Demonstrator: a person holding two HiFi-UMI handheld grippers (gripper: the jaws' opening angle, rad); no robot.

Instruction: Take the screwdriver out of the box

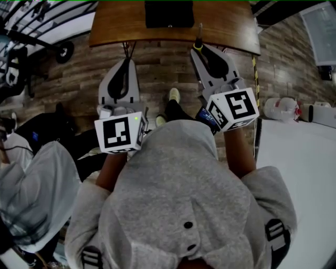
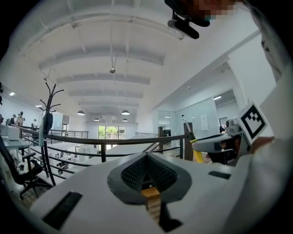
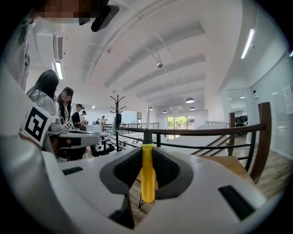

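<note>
In the head view a black box (image 1: 169,13) lies on the wooden table (image 1: 115,26) at the top. My right gripper (image 1: 199,51) is held short of the table's front edge. It is shut on the screwdriver (image 1: 198,45), which stands upright between the pads: yellow handle (image 3: 147,173), dark collar, thin shaft pointing up past the right gripper (image 3: 147,150). My left gripper (image 1: 126,62) is level beside it, to the left and a little nearer me. Its jaws meet at the tip (image 2: 146,156) with nothing in them. The left gripper view catches the screwdriver (image 2: 197,153) at the right.
Below is wood-pattern floor, with the person's shoes (image 1: 173,95) under the table edge. A white platform (image 1: 299,157) lies to the right, and a chair base (image 1: 63,51) at the upper left. A dark railing (image 3: 206,131) runs ahead, with a coat stand (image 2: 48,119) and people at desks (image 3: 68,114).
</note>
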